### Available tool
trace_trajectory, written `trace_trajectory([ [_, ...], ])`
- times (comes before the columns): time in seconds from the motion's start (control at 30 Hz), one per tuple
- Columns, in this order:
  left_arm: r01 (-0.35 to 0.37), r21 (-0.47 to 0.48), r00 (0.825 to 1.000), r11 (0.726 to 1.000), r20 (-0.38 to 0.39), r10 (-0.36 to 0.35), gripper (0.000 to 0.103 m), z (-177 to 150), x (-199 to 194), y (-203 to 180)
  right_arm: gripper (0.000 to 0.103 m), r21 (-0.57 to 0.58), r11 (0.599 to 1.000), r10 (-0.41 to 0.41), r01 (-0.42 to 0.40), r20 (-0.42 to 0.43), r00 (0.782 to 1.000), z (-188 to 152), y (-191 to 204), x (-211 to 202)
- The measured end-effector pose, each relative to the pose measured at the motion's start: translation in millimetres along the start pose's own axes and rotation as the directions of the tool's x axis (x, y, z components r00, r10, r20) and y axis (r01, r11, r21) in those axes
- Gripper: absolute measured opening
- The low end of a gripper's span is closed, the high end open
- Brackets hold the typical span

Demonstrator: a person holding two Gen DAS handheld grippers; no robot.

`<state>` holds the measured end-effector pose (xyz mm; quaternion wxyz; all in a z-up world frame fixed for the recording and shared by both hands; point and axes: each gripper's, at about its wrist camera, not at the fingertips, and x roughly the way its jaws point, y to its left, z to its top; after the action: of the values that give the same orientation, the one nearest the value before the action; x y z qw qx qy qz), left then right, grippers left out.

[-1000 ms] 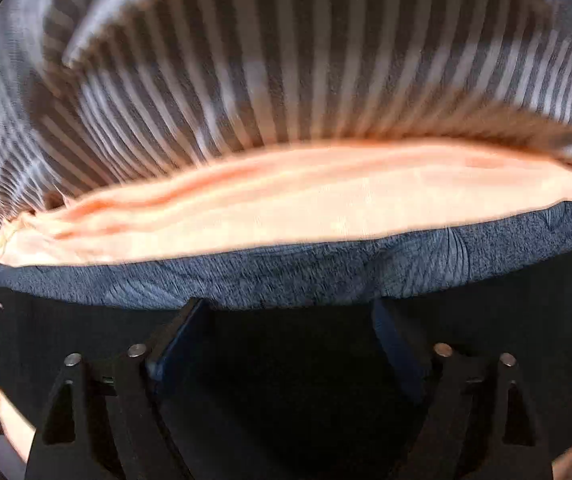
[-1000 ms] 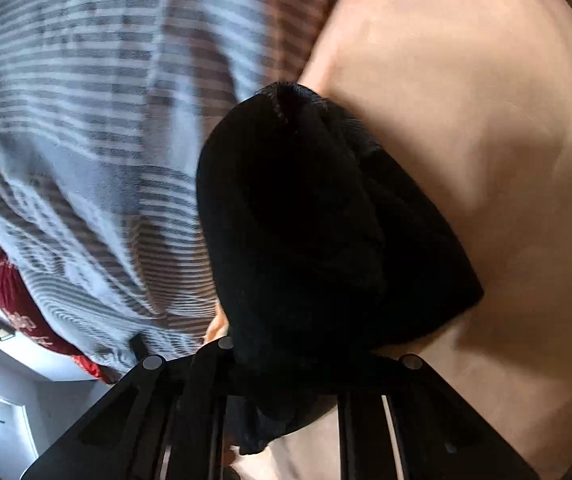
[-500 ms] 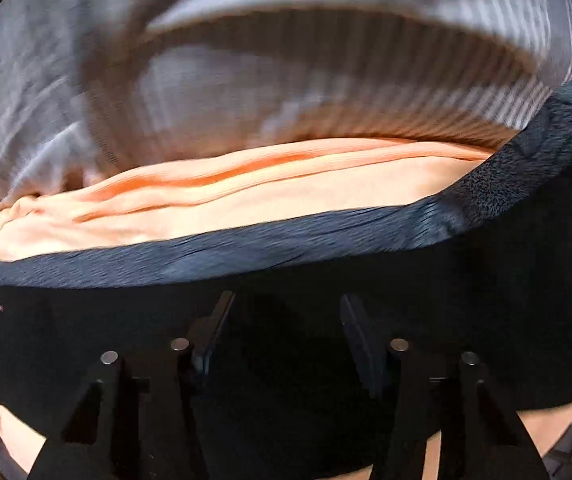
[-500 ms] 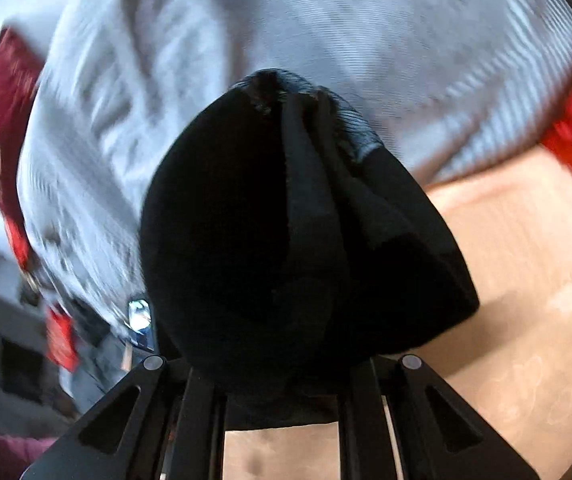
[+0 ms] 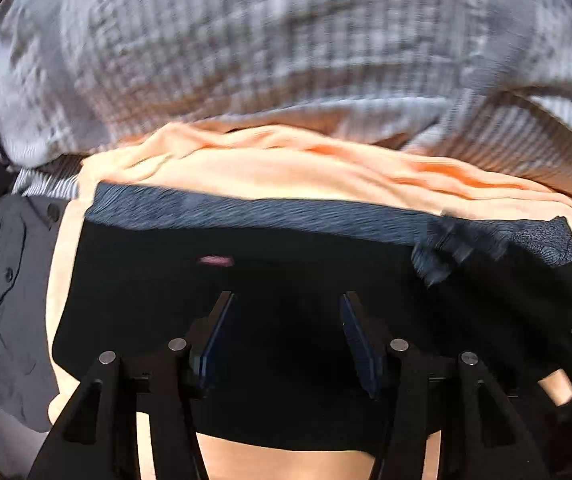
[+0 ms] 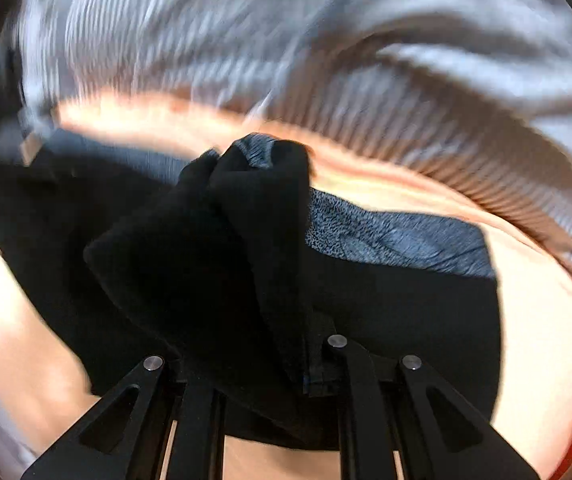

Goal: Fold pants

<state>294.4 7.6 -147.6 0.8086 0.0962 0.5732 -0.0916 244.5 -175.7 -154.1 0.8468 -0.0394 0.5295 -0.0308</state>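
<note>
The right gripper point(image 6: 286, 360) has its jaws pinched on a bunched end of the black pants point(image 6: 398, 312), whose length runs crosswise ahead of both jaws, while the left gripper point(image 5: 286, 340) hangs parted and empty just above them.

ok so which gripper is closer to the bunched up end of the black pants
Right. The right gripper is shut on the bunched end of the black pants, cloth rising between its fingers. The left gripper is open over the flat part of the pants, holding nothing.

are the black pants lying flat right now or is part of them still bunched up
Partly bunched. Most of the pants lie flat on the peach sheet, but the right gripper grips a raised fold.
</note>
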Motion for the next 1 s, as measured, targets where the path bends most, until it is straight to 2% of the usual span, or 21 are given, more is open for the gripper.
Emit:
trace_trajectory([
  [0.07, 0.004, -0.007, 1.000, 1.000, -0.005, -0.004, 0.056, -3.9, 6.8, 12.5, 0.021, -0.084, 0.990, -0.116, 0.115, -0.010, 0.993, -3.2, 25.2, 15.9],
  [0.13, 0.004, -0.010, 1.000, 1.000, -0.011, -0.004, 0.056, -7.9, 10.2, 18.7, 0.036, -0.153, 0.969, -0.194, 0.193, 0.005, 0.981, -5.2, 41.3, 18.7],
  [0.2, 0.011, -0.009, 1.000, 1.000, -0.023, -0.011, 0.056, -20.3, -1.5, 7.6, 0.050, -0.200, 0.960, -0.191, 0.194, 0.036, 0.981, -20.6, 43.4, 1.6],
  [0.23, 0.015, -0.006, 0.999, 1.000, -0.035, -0.016, 0.056, -20.5, 1.8, 3.6, 0.054, -0.211, 0.961, -0.169, 0.176, 0.052, 0.984, -24.7, 44.5, -8.8],
  [0.3, 0.032, -0.006, 0.998, 0.999, -0.053, -0.032, 0.056, -22.6, -1.3, -9.8, 0.054, -0.215, 0.968, -0.113, 0.127, 0.078, 0.991, -33.4, 40.4, -36.1],
  [0.43, 0.125, 0.005, 0.989, 0.992, -0.079, -0.125, 0.056, -29.0, -5.6, -28.1, 0.054, -0.111, 0.991, -0.070, 0.079, 0.084, 0.994, -46.4, -4.8, -72.0],
  [0.5, 0.191, 0.008, 0.978, 0.981, -0.092, -0.190, 0.056, -31.7, -9.7, -42.1, 0.055, -0.008, 0.997, -0.072, 0.073, 0.063, 0.995, -52.6, -39.2, -81.2],
  [0.6, 0.288, 0.023, 0.954, 0.957, -0.093, -0.285, 0.056, -32.9, -19.6, -66.7, 0.055, 0.134, 0.987, -0.091, 0.089, 0.008, 0.996, -57.0, -89.1, -77.0],
  [0.63, 0.313, 0.038, 0.947, 0.949, -0.093, -0.308, 0.056, -33.3, -22.1, -77.1, 0.055, 0.156, 0.983, -0.097, 0.096, -0.003, 0.995, -62.7, -92.8, -78.6],
  [0.8, 0.346, 0.103, 0.933, 0.933, -0.144, -0.330, 0.056, -35.6, -9.6, -113.4, 0.055, 0.247, 0.966, -0.061, 0.072, -0.049, 0.997, -71.2, -122.6, -70.8],
  [0.83, 0.349, 0.112, 0.931, 0.930, -0.155, -0.331, 0.046, -37.4, -5.6, -119.1, 0.055, 0.258, 0.964, -0.052, 0.064, -0.052, 0.997, -72.1, -125.5, -69.7],
  [0.9, 0.343, 0.132, 0.931, 0.930, -0.177, -0.319, 0.013, -41.7, -1.4, -130.6, 0.055, 0.286, 0.957, -0.030, 0.045, -0.059, 0.998, -76.6, -128.0, -71.6],
  [1.0, 0.342, 0.147, 0.931, 0.928, -0.191, -0.312, 0.007, -52.4, -2.4, -132.6, 0.055, 0.325, 0.946, -0.003, 0.022, -0.060, 0.998, -78.6, -135.3, -72.9],
])
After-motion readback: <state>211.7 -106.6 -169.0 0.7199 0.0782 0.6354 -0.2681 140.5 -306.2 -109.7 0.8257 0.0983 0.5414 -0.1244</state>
